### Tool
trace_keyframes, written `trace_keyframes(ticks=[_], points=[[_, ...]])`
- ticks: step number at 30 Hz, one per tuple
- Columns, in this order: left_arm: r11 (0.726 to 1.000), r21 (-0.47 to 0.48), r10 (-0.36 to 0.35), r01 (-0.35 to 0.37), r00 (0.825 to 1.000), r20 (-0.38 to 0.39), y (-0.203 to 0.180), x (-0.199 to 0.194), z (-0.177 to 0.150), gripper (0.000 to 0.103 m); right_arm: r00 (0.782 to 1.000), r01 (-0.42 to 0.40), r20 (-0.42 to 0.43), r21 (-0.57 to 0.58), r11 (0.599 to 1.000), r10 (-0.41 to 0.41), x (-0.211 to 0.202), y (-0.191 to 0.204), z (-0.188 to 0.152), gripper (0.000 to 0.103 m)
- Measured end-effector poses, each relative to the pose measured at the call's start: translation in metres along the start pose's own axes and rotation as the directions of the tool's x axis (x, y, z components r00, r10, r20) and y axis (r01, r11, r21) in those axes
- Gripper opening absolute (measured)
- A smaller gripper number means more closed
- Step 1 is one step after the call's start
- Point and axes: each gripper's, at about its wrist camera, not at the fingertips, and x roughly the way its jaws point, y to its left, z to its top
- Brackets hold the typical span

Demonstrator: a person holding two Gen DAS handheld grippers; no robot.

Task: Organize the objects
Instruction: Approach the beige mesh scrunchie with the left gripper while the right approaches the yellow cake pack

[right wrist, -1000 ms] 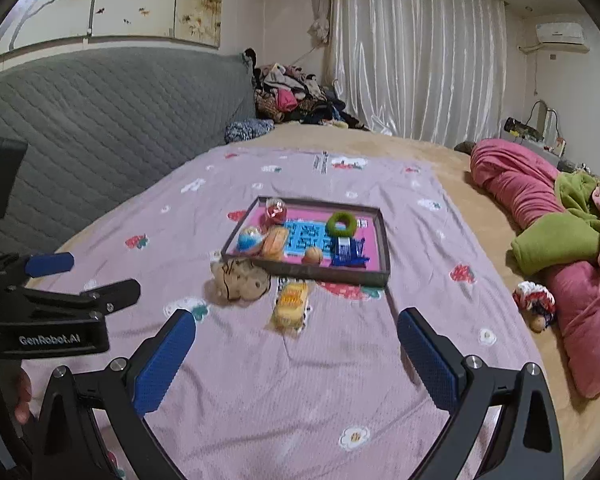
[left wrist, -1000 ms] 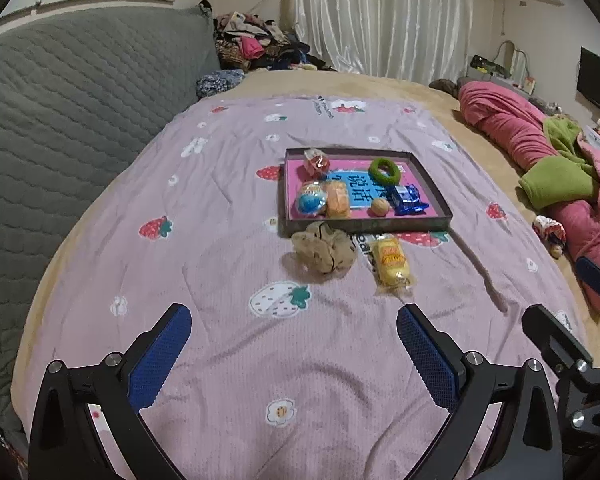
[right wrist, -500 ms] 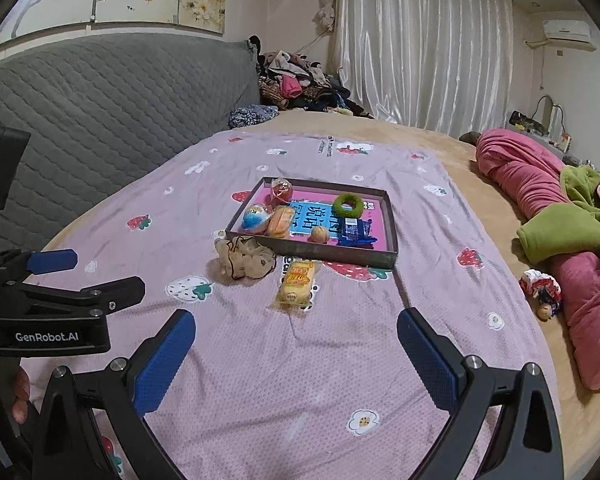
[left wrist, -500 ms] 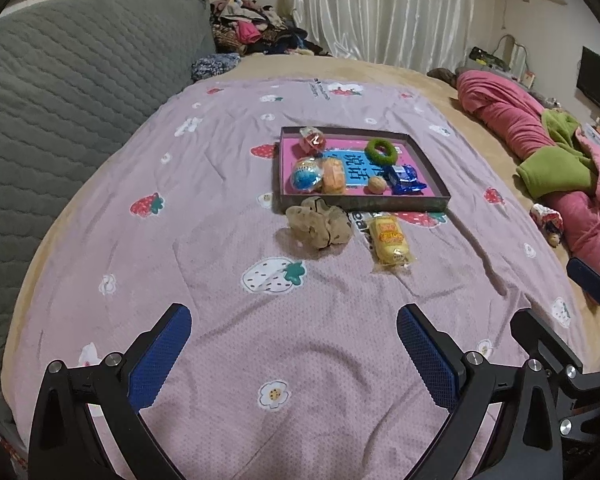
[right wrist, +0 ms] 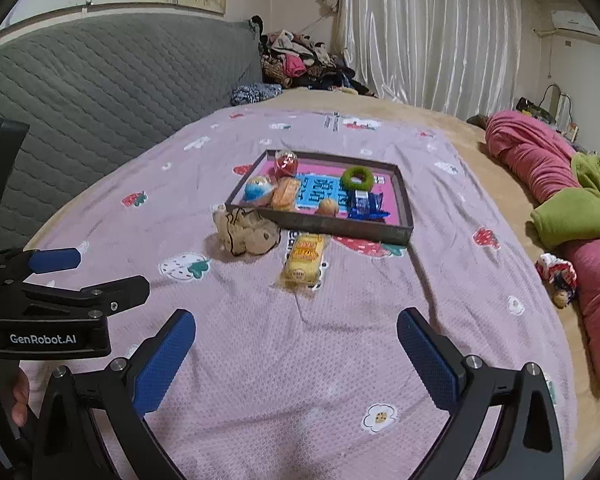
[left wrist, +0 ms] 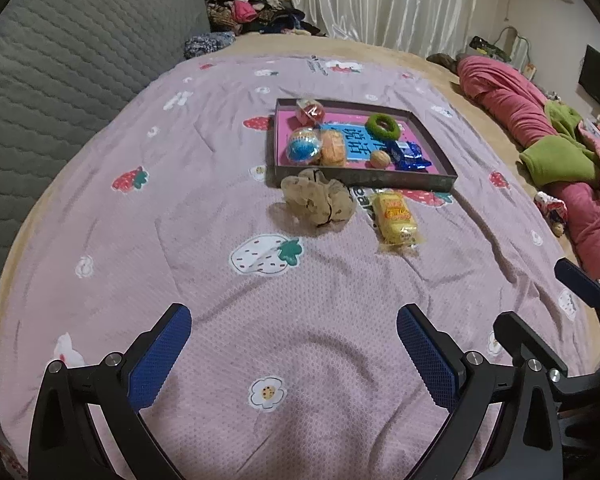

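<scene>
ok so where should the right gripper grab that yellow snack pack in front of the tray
Pinch the yellow snack pack across its narrow middle, coming down from above. It lies flat on the bedspread with its long axis toward the tray, both long sides free. The right gripper is open and empty.

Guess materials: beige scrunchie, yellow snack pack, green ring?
Beige scrunchie: soft sheer fabric, matte, gathered ruffles. Yellow snack pack: glossy plastic film, crimped clear ends. Green ring: probably fuzzy fabric or foam; matte, unclear at this range.
</scene>
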Motion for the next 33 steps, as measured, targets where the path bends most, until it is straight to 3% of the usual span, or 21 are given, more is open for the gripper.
trace_keyframes(ticks=[33], points=[[1.0, -0.017, 0.004, -0.005, 0.997, -0.072, 0.006, 0.079, 0.015, 0.102, 0.995, -0.019, -0.094, 0.032, 0.999, 0.022, 0.087, -0.01, -0.004, 0.102]])
